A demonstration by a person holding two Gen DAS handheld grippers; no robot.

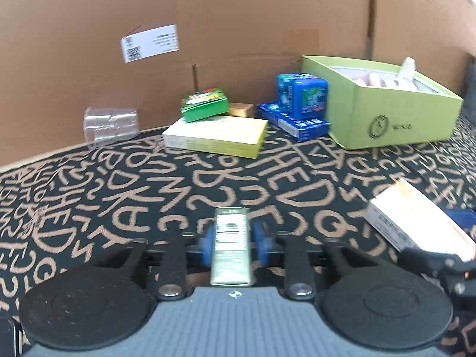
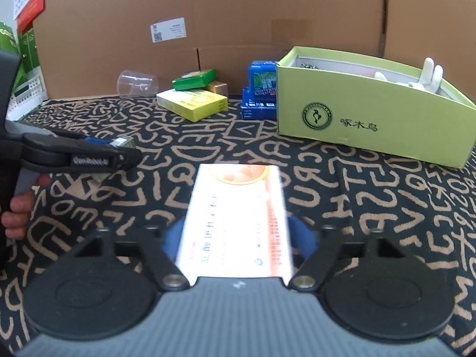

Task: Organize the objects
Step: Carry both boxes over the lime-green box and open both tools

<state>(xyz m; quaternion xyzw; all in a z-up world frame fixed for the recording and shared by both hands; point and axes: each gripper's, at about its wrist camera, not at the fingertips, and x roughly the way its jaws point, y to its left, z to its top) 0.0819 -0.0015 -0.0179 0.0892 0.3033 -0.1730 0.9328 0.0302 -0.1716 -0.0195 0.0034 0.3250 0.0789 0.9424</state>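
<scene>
At the far left of the right wrist view, a bare hand (image 2: 17,217) wraps the grey handle of the left gripper (image 2: 126,148), which reaches in level over the patterned cloth (image 2: 372,223), its fingers pointing right. From its own camera, the left gripper (image 1: 233,239) is closed on a small olive box (image 1: 231,247) with a barcode label, the blue pads (image 1: 206,245) pressing both long sides; the box points straight ahead, above the cloth (image 1: 119,193).

Further back against the cardboard wall (image 2: 238,15) lies a clear plastic cup (image 2: 136,84) on its side. Just right of it sits a yellow box (image 2: 193,102) with a green box (image 2: 195,79) stacked tilted on top and a small gold box (image 2: 218,87) behind. Next come blue packs (image 2: 260,95), one upright on a flat one, touching the lime-green open box (image 2: 372,119), whose wall bears a round emblem. A white rabbit-eared figure (image 2: 428,74) sticks up inside it.

In the centre foreground, the right gripper (image 2: 238,238) clamps a white and orange carton (image 2: 235,223), held flat and pointing forward above the cloth, blue pads just showing at each side. In the left wrist view that carton (image 1: 416,217) appears at the right, tilted, with the right gripper (image 1: 446,261) behind it.
</scene>
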